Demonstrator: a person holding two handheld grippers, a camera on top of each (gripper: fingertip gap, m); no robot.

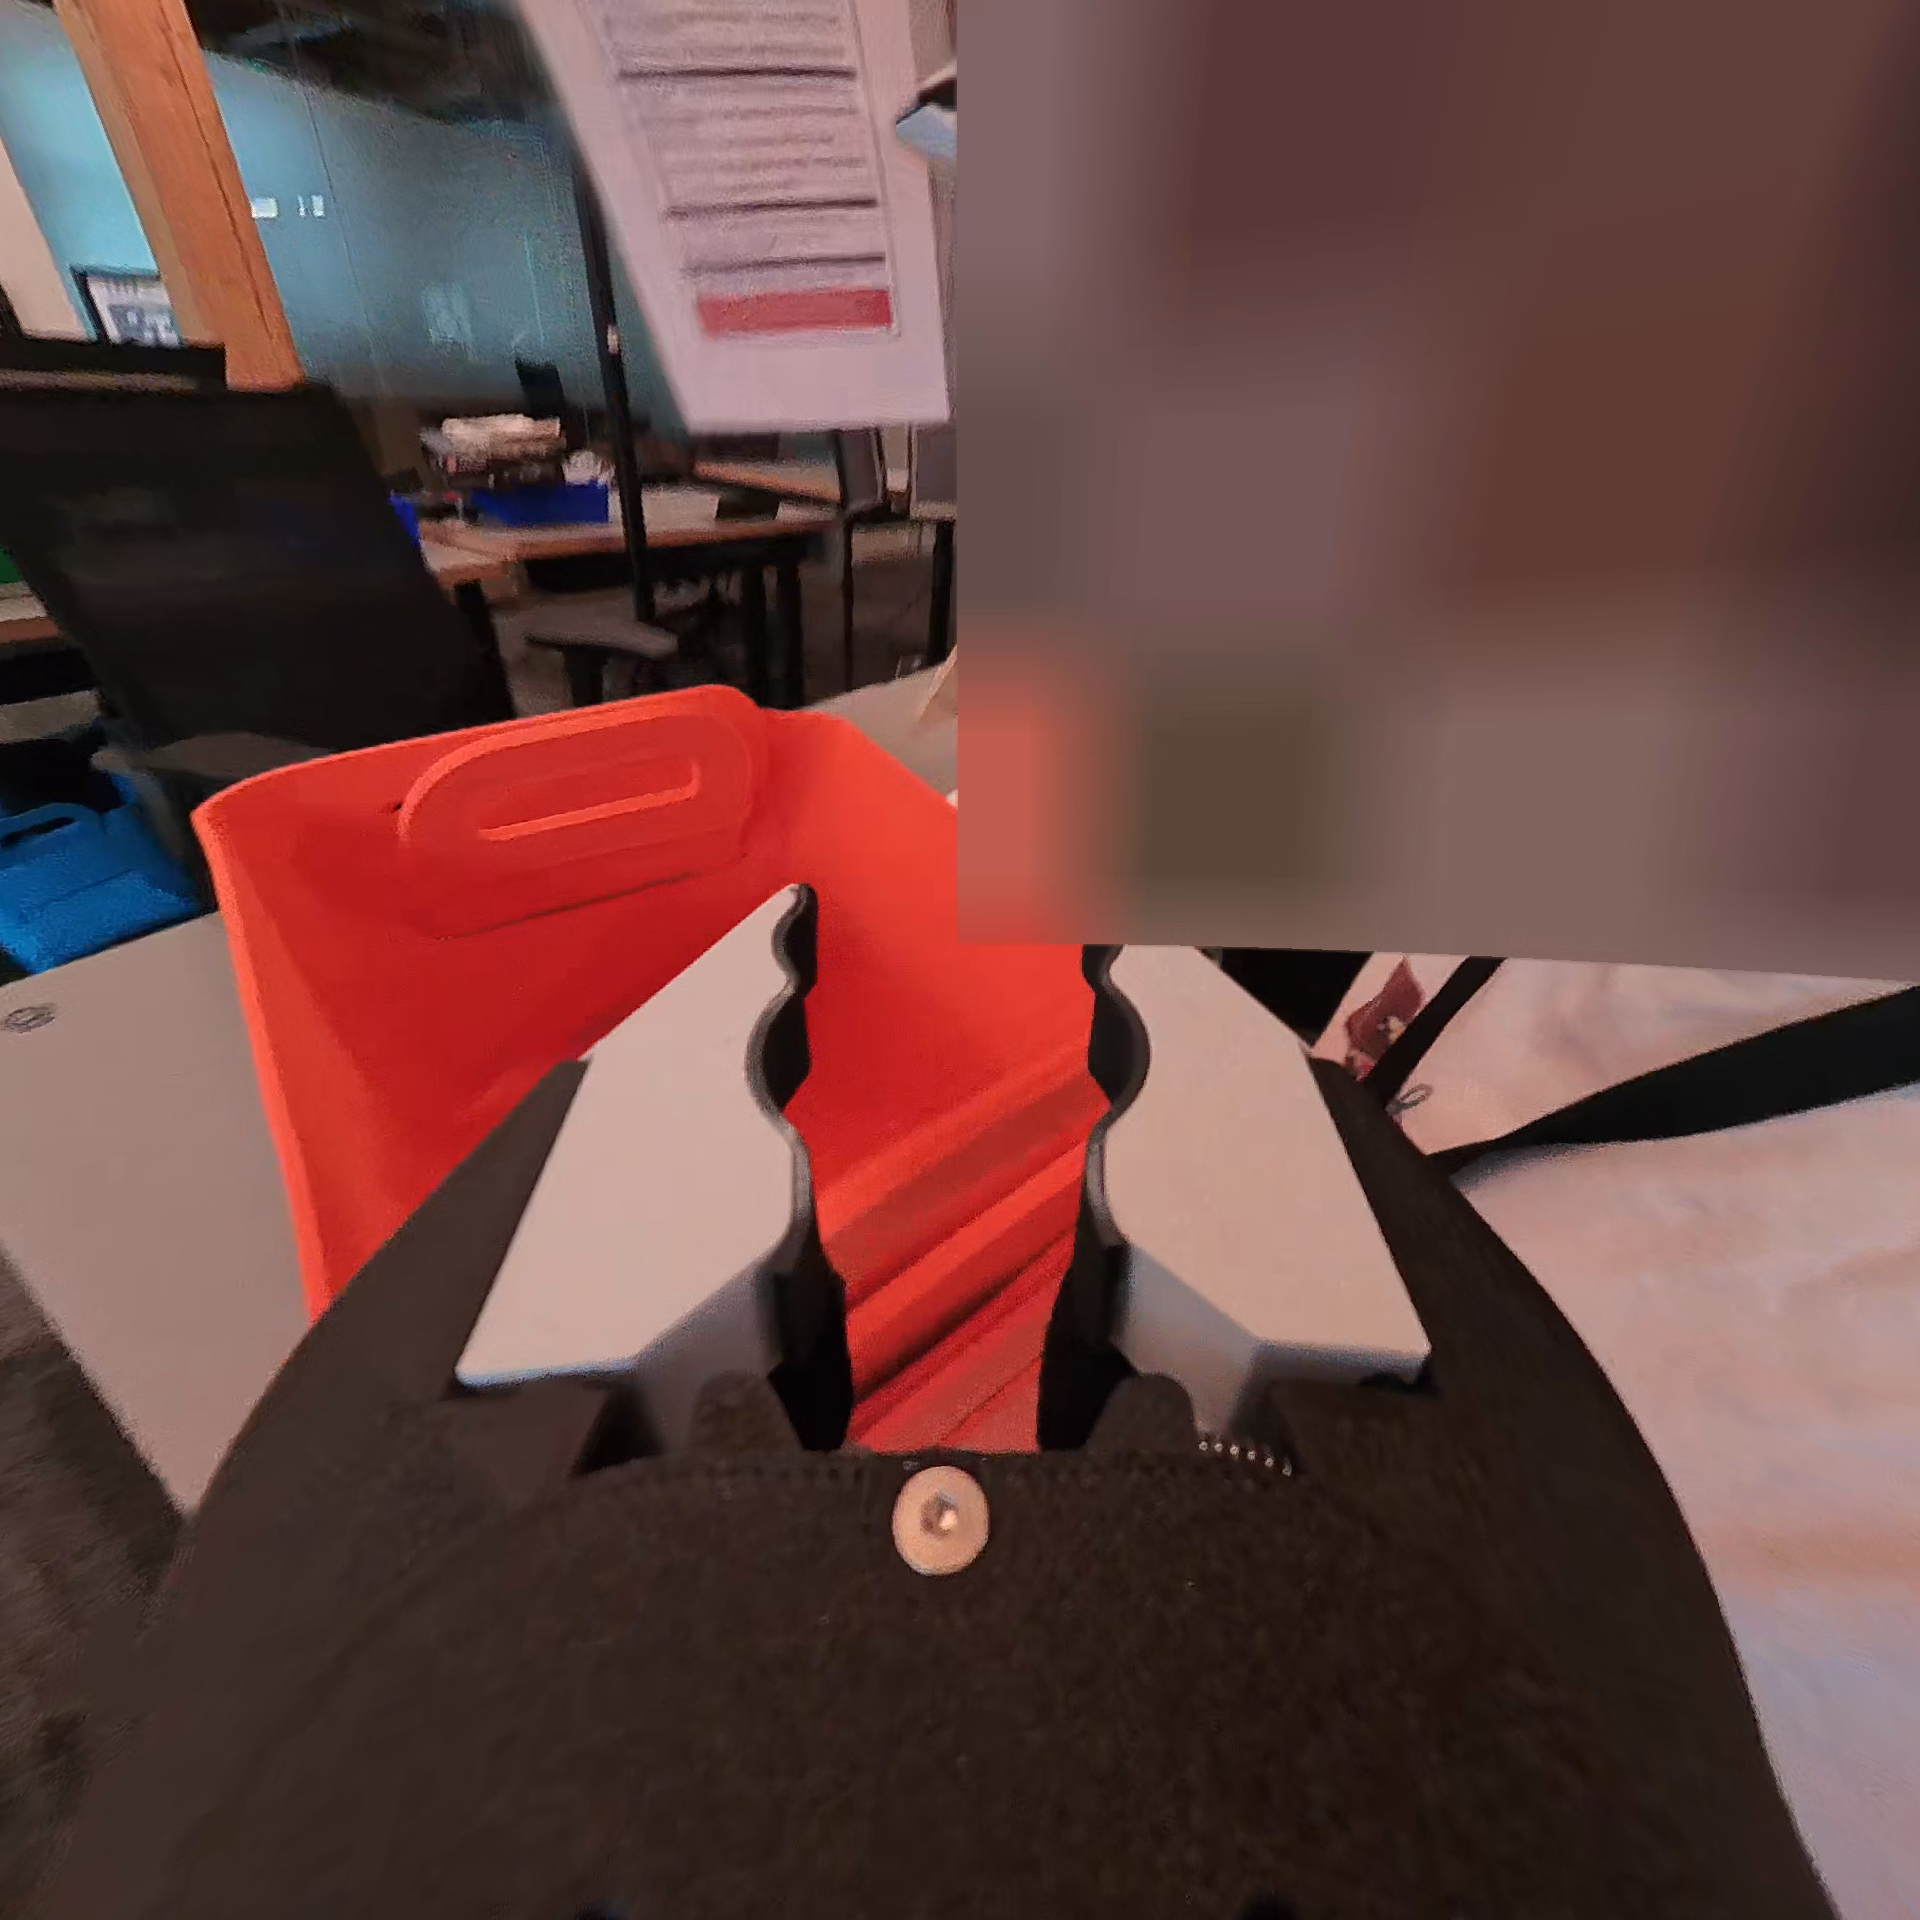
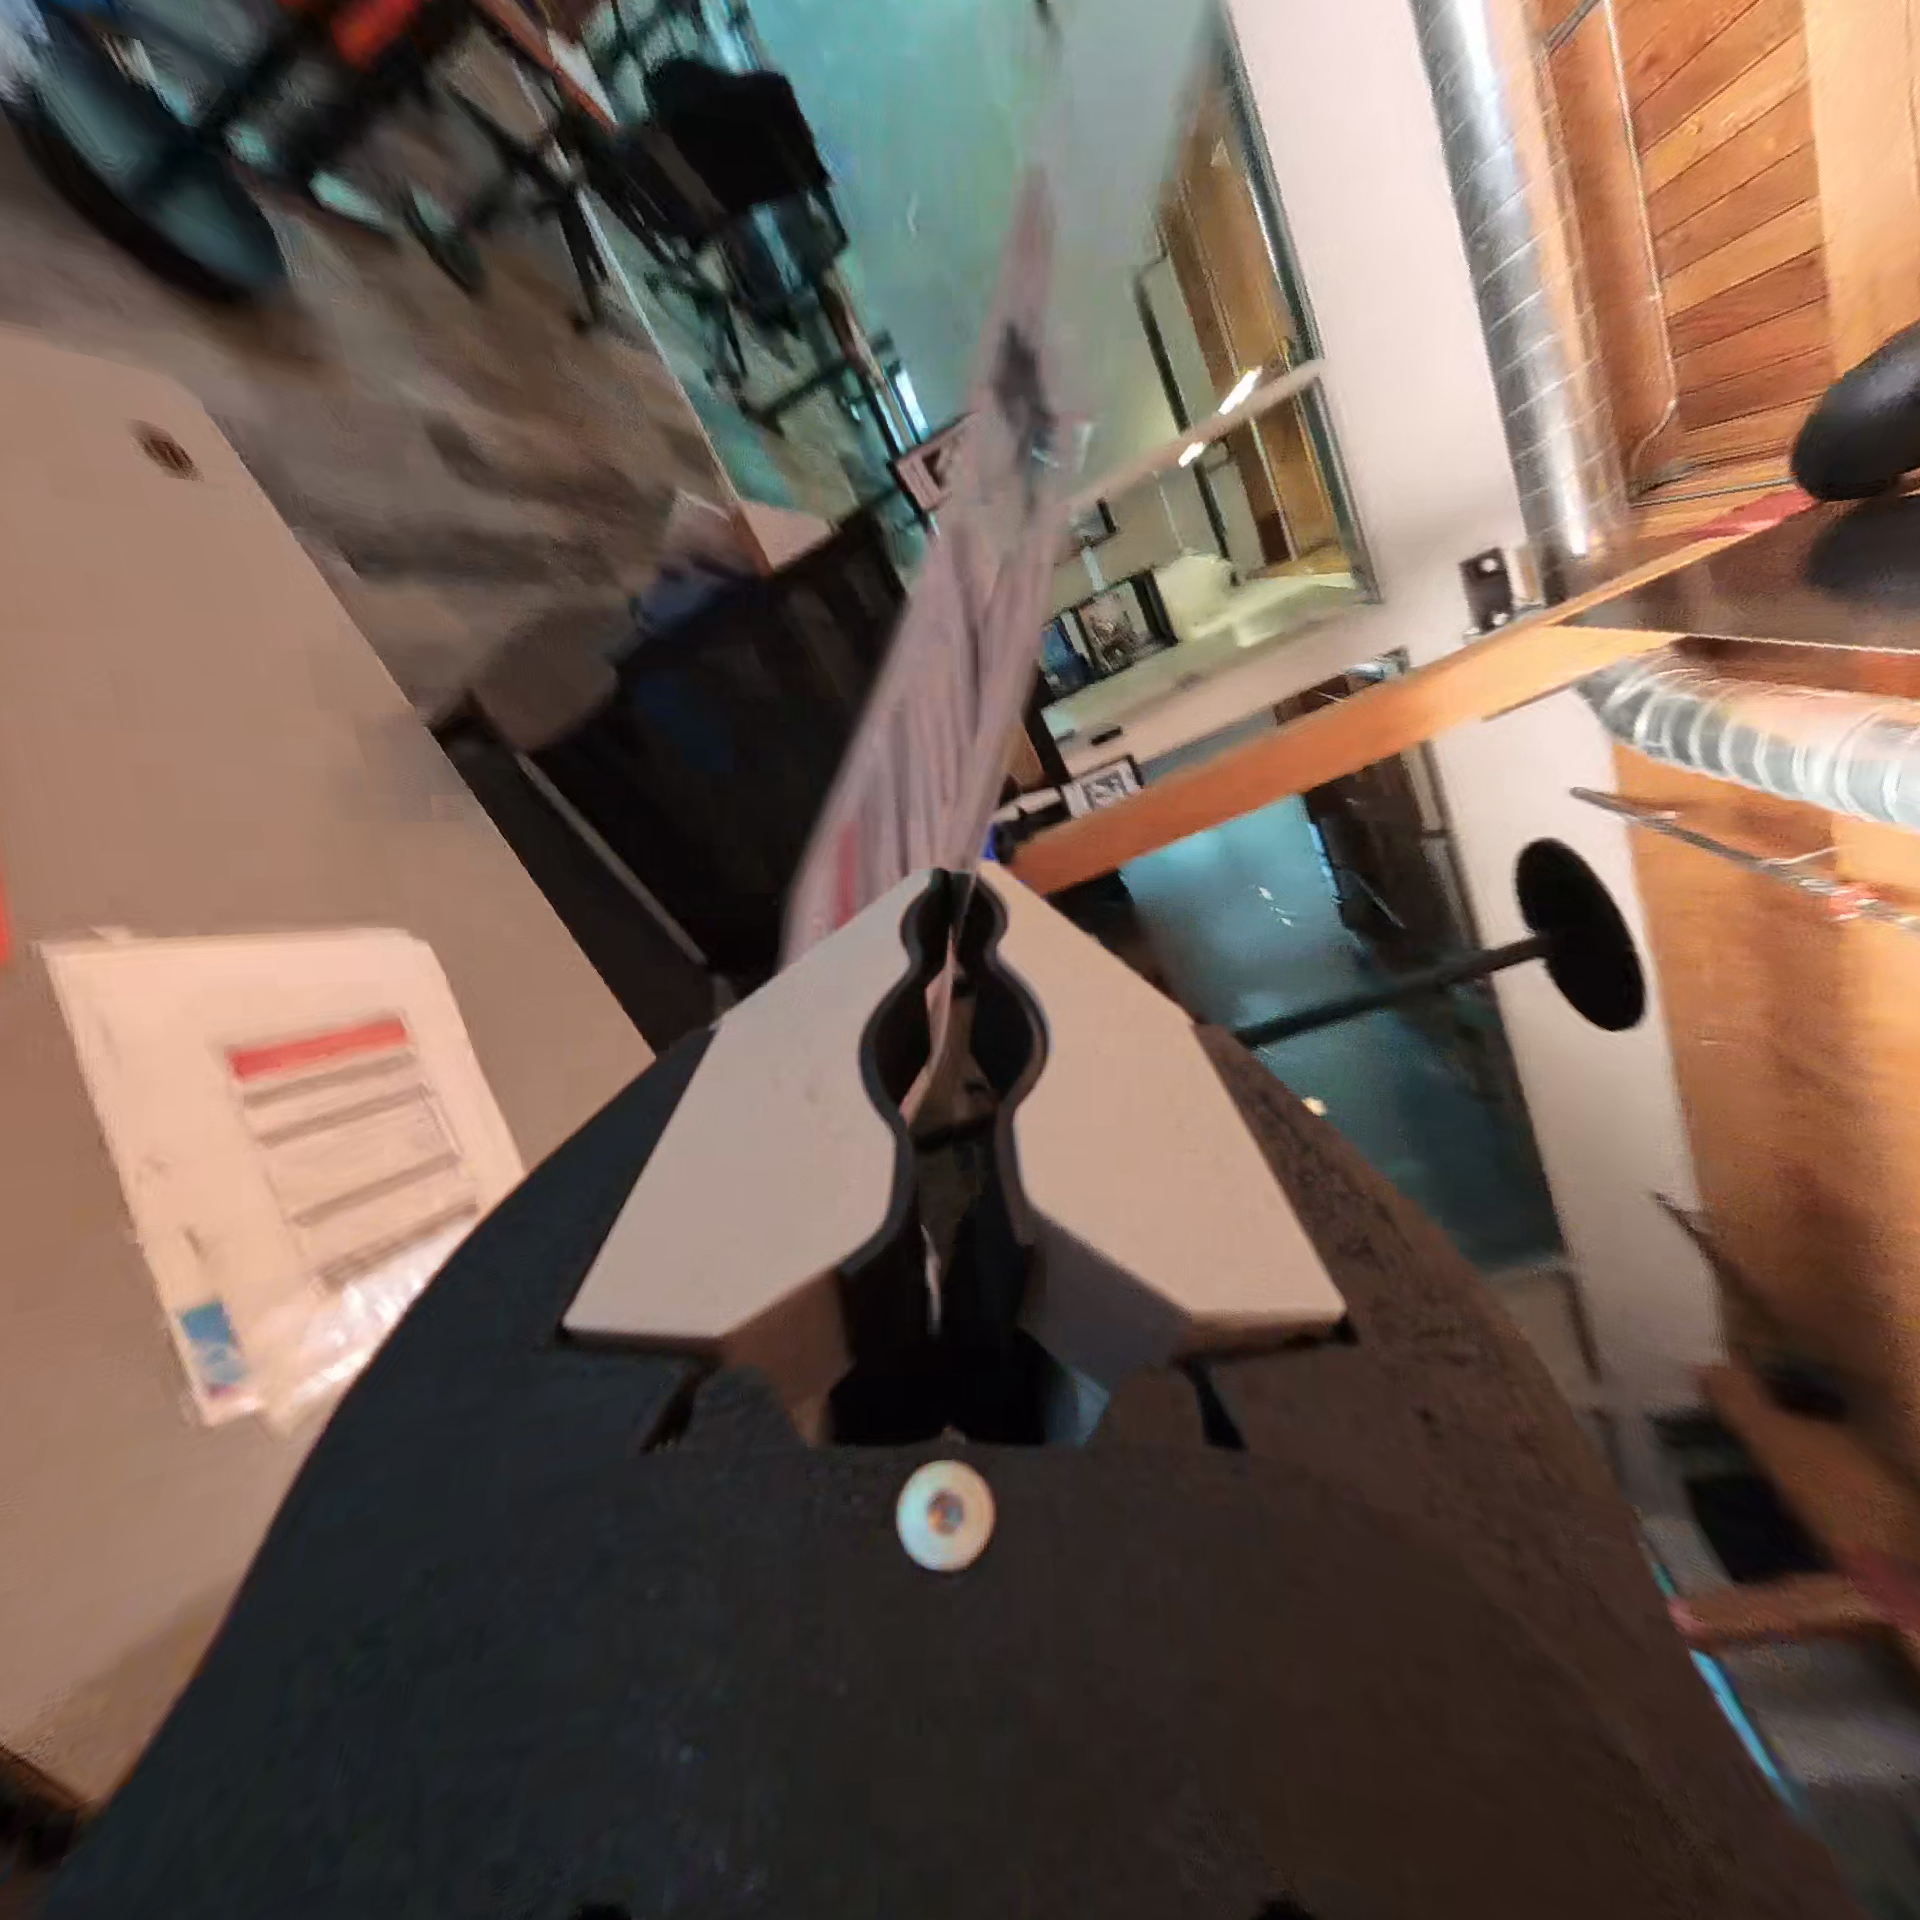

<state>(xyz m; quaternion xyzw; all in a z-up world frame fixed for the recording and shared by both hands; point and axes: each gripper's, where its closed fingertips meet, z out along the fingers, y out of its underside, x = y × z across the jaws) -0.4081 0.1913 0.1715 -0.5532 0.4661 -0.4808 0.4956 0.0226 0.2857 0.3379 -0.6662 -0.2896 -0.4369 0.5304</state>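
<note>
right gripper fingers pinched tight on thin printed sheet, lifted above table | left gripper fingers apart, holding nothing, over orange bin | best to hold sheet gently, no tugging | more sheets lying on table

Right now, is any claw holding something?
Yes. The right claw pinches a printed sheet by its edge. The left claw holds nothing.

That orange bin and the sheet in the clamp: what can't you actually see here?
- Orange bin: in the left wrist view, its floor is mostly behind the open left gripper; a blur patch covers its right side.
- Printed sheet pinched in the right gripper: in the right wrist view it is edge-on and motion-blurred.
- Stack of sheets: smeared.
</note>
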